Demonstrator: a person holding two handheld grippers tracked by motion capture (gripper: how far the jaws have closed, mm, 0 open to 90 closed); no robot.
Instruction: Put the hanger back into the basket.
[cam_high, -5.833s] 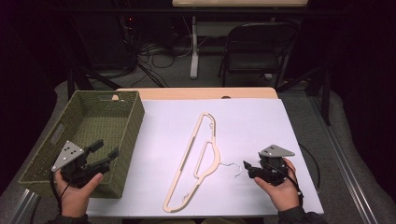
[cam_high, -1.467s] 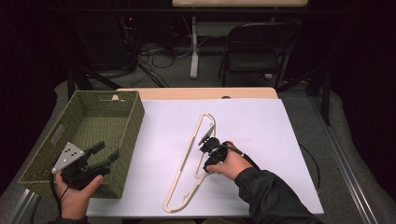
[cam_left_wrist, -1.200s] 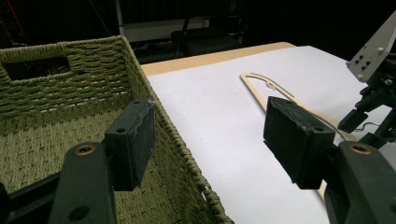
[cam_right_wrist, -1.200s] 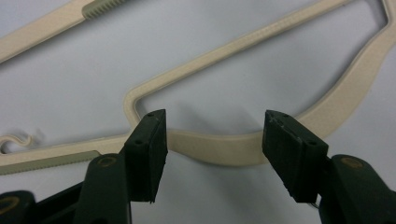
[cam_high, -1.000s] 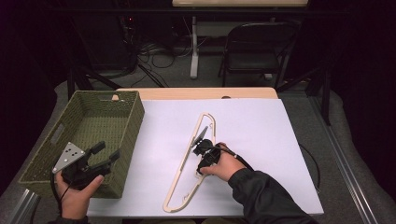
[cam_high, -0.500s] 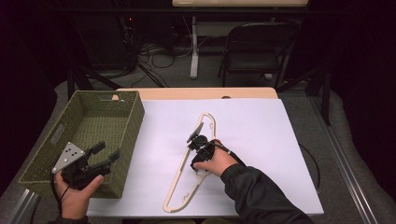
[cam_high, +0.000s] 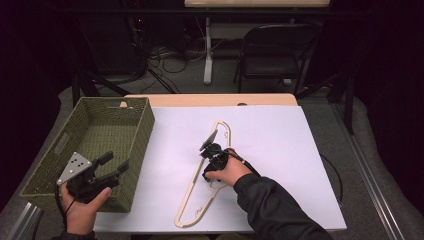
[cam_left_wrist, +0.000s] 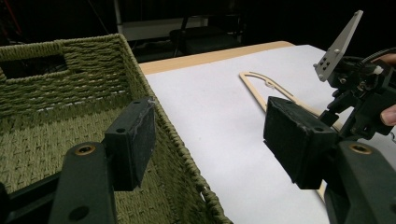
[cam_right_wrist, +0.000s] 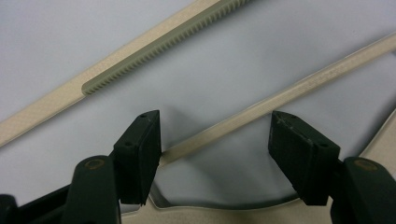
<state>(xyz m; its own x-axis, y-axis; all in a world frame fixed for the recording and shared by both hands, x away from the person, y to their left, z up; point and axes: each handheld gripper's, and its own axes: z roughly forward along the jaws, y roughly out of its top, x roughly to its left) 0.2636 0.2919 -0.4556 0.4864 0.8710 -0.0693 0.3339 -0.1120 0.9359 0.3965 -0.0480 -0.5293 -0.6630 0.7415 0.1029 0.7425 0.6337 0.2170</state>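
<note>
A cream plastic hanger (cam_high: 192, 200) lies flat on the white table cover, running from the middle toward the near edge. My right gripper (cam_high: 209, 159) points down over the hanger's middle. Its jaws have just been opening and now stand wide apart. In the right gripper view a thin bar of the hanger (cam_right_wrist: 289, 95) runs between the pads (cam_right_wrist: 140, 149) without being pressed, and a ribbed bar (cam_right_wrist: 163, 46) lies beyond. My left gripper (cam_high: 115, 164) hovers open and empty over the near right corner of the green woven basket (cam_high: 140, 145). The left gripper view (cam_left_wrist: 210, 140) shows nothing between its pads.
The basket (cam_left_wrist: 46, 51) takes up the table's left side and looks empty. A strip of bare wooden table edge (cam_high: 210, 100) shows at the back. A dark chair (cam_high: 272, 55) and floor cables stand beyond. A metal rail (cam_high: 370, 190) runs along the right.
My right gripper has crept a little leftward and farther along the hanger, and its jaws have spread. The left gripper has stayed put over the basket corner.
</note>
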